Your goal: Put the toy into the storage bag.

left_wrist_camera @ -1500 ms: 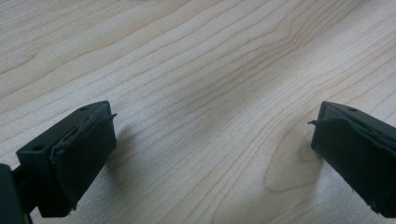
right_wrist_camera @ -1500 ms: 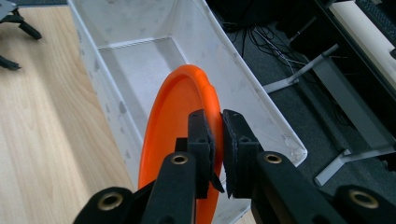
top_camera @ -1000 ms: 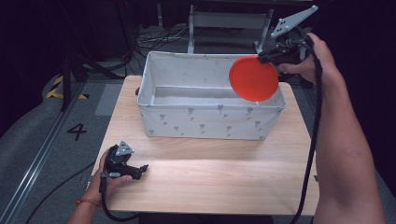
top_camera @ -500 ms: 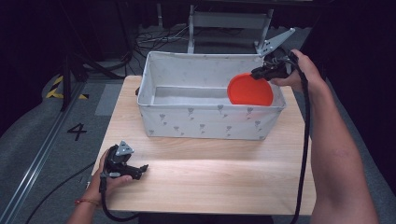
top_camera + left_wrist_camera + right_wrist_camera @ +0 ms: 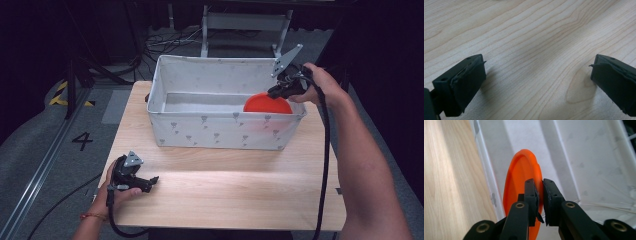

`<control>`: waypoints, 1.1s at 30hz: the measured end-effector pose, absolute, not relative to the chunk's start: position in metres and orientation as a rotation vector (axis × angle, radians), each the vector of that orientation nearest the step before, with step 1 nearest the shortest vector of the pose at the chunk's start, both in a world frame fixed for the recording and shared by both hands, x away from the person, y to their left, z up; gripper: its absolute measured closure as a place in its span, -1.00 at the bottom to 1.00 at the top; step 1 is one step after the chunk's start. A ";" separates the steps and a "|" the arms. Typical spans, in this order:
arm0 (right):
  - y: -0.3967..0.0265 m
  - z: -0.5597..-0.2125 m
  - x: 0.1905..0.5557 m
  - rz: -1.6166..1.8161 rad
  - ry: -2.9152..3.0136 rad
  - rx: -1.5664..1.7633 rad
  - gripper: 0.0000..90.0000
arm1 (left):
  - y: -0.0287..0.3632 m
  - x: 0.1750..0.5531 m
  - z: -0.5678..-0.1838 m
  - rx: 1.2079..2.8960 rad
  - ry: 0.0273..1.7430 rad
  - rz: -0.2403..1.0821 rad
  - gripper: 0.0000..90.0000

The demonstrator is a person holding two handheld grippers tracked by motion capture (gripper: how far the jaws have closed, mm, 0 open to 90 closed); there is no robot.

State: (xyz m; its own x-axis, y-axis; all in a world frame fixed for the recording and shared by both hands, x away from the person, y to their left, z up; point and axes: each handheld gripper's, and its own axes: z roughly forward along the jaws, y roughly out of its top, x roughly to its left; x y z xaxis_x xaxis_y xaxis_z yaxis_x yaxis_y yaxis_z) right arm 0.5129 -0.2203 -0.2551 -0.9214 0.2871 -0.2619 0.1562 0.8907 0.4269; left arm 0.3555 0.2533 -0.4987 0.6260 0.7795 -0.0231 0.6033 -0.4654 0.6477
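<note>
An orange plate hangs on edge inside the white fabric bin, at its right end, partly hidden behind the near wall. My right gripper is shut on the plate's upper rim. In the right gripper view the plate stands upright between the two black pads, with the bin's floor below it. My left gripper rests on the wooden table near the front left corner, held by a hand. Its pads stand wide apart over bare wood, open with nothing between them.
The bin stands across the back half of the table, its walls upright. Grey floor, a yellow-black marking and a number 4 lie to the left. Cables and a metal frame sit behind the table. A cable trails along the right forearm.
The right gripper has come down with the orange plate, from above the bin's right rim into the bin. The left gripper has stayed in place.
</note>
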 end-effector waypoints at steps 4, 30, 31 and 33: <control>-0.217 -0.266 0.516 0.538 2.780 0.322 0.84 | 0.253 0.356 -0.499 2.225 1.076 0.370 -1.00; -0.206 -0.297 0.528 0.231 2.995 0.258 0.82 | 0.253 0.356 -0.499 2.224 1.076 0.370 -1.00; -0.206 -0.298 0.528 0.226 3.000 0.258 0.81 | 0.253 0.356 -0.499 2.224 1.076 0.370 -1.00; -0.206 -0.300 0.528 0.217 3.002 0.262 0.82 | 0.253 0.356 -0.499 2.224 1.076 0.370 -1.00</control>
